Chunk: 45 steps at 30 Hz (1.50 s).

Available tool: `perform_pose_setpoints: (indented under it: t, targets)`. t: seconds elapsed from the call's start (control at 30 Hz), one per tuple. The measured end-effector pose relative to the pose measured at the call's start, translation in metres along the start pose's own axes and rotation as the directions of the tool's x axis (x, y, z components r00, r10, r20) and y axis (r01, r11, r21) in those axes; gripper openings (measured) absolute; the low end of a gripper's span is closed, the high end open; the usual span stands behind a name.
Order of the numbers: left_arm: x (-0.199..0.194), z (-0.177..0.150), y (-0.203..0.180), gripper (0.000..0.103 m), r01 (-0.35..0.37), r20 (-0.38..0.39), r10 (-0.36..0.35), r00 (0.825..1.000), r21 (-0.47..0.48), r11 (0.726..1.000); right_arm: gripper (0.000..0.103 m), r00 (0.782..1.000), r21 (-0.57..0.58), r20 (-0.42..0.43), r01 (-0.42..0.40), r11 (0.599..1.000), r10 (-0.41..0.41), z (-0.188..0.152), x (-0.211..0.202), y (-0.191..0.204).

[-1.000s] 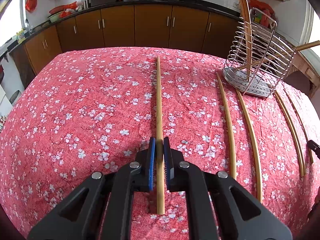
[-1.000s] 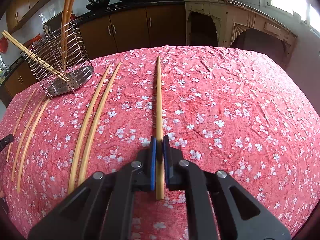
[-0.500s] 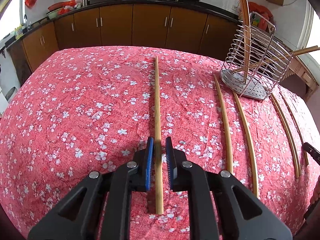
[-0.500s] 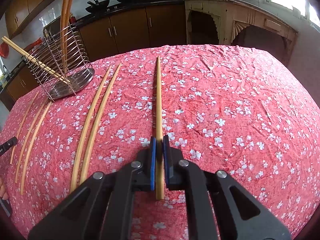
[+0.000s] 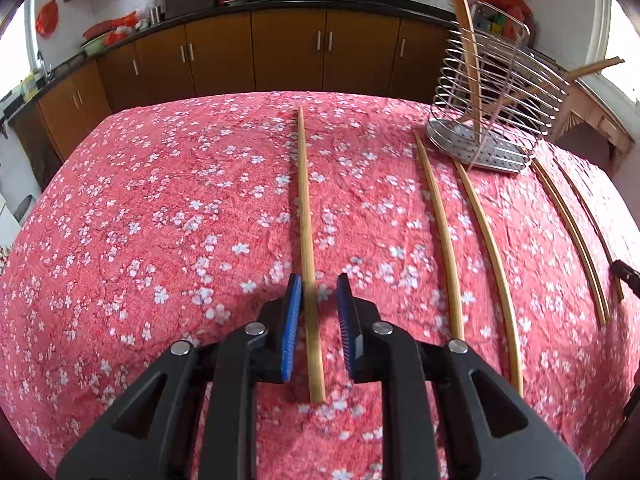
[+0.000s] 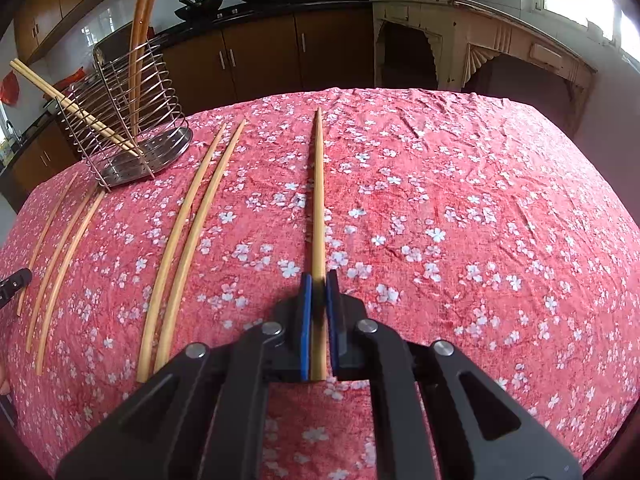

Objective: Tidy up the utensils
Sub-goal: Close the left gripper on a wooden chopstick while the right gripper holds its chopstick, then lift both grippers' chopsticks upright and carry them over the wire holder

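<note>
chopsticks: light, stiff, slick bamboo; grip near butt. left gripper (image 5: 318, 292) opening around stick (image 5: 306, 216), pads clear; right gripper (image 6: 319, 286) clamped on chopstick (image 6: 318, 196).

On your table (image 5: 120, 240), the rack (image 5: 492, 120) stands at the far right in the left view, holding upright and leaning chopsticks (image 5: 466, 40). Two chopstick pairs (image 5: 472, 240) lie before it. A single chopstick (image 5: 306, 220) lies left of them, between the left tool's (image 5: 318, 294) opening jaws
</note>
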<state>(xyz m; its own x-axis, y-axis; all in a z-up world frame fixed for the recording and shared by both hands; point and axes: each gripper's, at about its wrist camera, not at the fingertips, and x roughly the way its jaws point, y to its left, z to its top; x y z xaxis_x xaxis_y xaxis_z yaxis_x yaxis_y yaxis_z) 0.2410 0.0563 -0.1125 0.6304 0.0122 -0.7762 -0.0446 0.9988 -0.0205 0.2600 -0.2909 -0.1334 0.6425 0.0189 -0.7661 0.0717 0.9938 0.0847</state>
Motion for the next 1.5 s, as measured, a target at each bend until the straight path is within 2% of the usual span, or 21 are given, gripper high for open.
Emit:
perform_pose_setpoints:
  t: [0.1, 0.2, 0.27, 0.33, 0.57, 0.67, 0.83, 1.07, 1.17, 1.4, 1.5]
  targets:
    - [-0.002, -0.004, -0.004, 0.019, -0.011, -0.001, 0.012, 1.000, 0.004, 1.000, 0.008, 1.000, -0.009, 0.000, 0.007, 1.000, -0.007, 0.000, 0.000, 0.001]
    - [-0.004, -0.008, -0.009, 0.008, -0.029, -0.003, 0.029, 1.000, 0.016, 0.999, 0.008, 1.000, -0.026, 0.003, 0.013, 1.000, -0.013, 0.000, -0.001, 0.003]
    - [-0.007, -0.009, -0.008, 0.007, -0.011, -0.023, 0.011, 1.000, 0.008, 1.000, 0.008, 1.000, -0.014, 0.010, -0.006, 1.000, 0.006, -0.001, -0.006, 0.002]
    - [-0.012, -0.009, -0.004, 0.007, 0.014, -0.032, -0.014, 0.999, -0.016, 1.000, 0.008, 0.998, -0.010, 0.055, -0.010, 1.000, 0.010, 0.001, -0.020, 0.000]
    - [-0.062, 0.000, 0.008, 0.007, 0.060, 0.097, -0.056, 0.994, -0.042, 0.997, 0.008, 0.976, 0.001, 0.217, -0.031, 1.000, 0.030, 0.016, -0.074, -0.008]
    - [-0.086, 0.010, 0.011, 0.007, 0.087, 0.183, -0.074, 0.980, -0.066, 0.994, 0.008, 0.957, 0.008, 0.288, -0.042, 0.999, 0.038, 0.022, -0.093, -0.012]
    - [-0.114, 0.029, 0.014, 0.007, 0.132, 0.306, -0.096, 0.947, -0.101, 0.986, 0.008, 0.920, 0.036, 0.389, -0.078, 0.996, 0.058, 0.031, -0.116, -0.016]
    - [-0.138, 0.042, 0.021, 0.007, 0.174, 0.403, -0.107, 0.909, -0.132, 0.976, 0.008, 0.860, 0.063, 0.503, -0.139, 0.988, 0.088, 0.041, -0.140, -0.020]
    - [-0.140, 0.044, 0.022, 0.007, 0.180, 0.412, -0.109, 0.904, -0.137, 0.974, 0.008, 0.843, 0.061, 0.528, -0.152, 0.987, 0.098, 0.046, -0.146, -0.020]
    - [-0.142, 0.052, 0.022, 0.007, 0.177, 0.424, -0.100, 0.900, -0.145, 0.974, 0.008, 0.827, 0.065, 0.553, -0.162, 0.985, 0.100, 0.055, -0.159, -0.017]
    - [-0.150, 0.060, 0.022, 0.007, 0.173, 0.443, -0.095, 0.892, -0.139, 0.975, 0.008, 0.805, 0.048, 0.582, -0.171, 0.984, 0.111, 0.066, -0.176, -0.013]
